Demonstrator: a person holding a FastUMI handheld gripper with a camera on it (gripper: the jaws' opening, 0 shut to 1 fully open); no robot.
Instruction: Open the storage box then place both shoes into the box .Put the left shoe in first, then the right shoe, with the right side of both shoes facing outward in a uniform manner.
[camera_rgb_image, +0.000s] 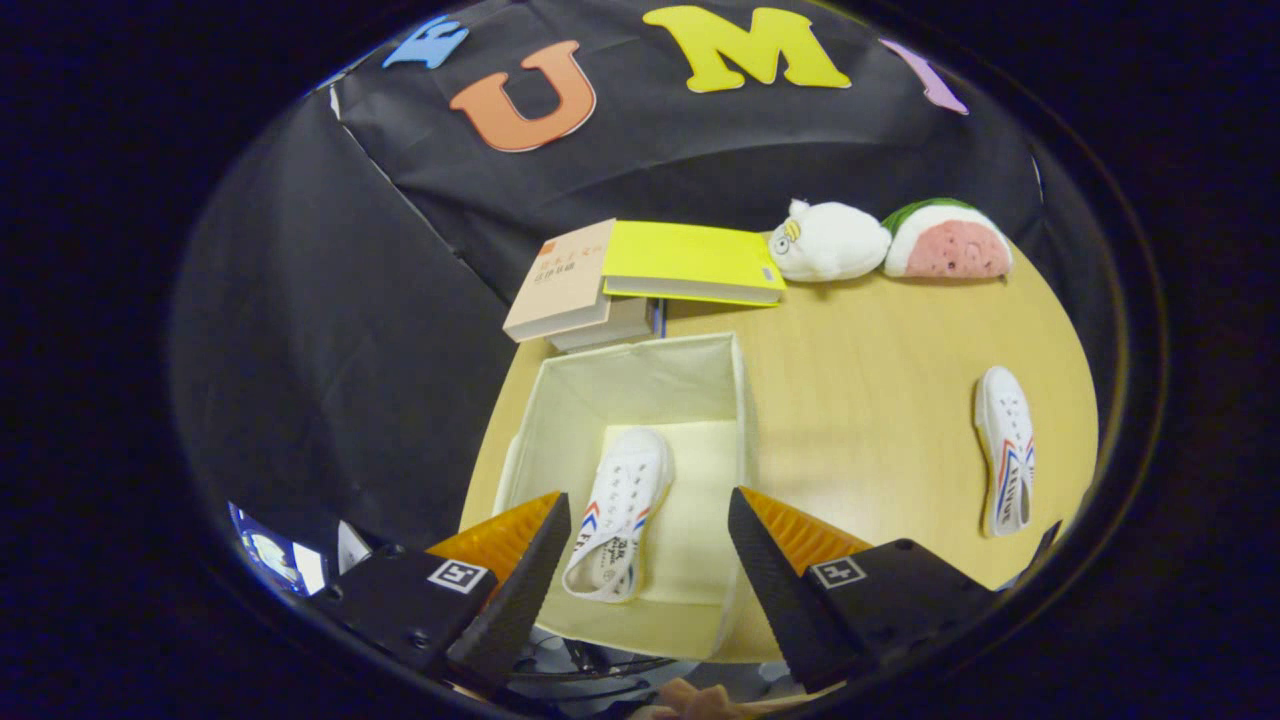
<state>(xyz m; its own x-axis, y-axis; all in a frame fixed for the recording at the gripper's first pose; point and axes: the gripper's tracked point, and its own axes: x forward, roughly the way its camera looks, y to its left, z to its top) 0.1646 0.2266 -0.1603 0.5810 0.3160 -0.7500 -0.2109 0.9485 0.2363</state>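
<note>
Claw (648, 560) gapes over boxed shoe (618, 512), heel unclear.

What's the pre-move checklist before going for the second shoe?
1. Storage box open: ok.
2. First shoe lying inside the box: ok.
3. Tool open, holding nothing, above the box: ok.
4. Second shoe on the table, apart from the box, nothing touching it: ok.
5. Boxed shoe's right side facing outward: cannot tell.
6. Books and plush toys away from the second shoe: ok.
</note>
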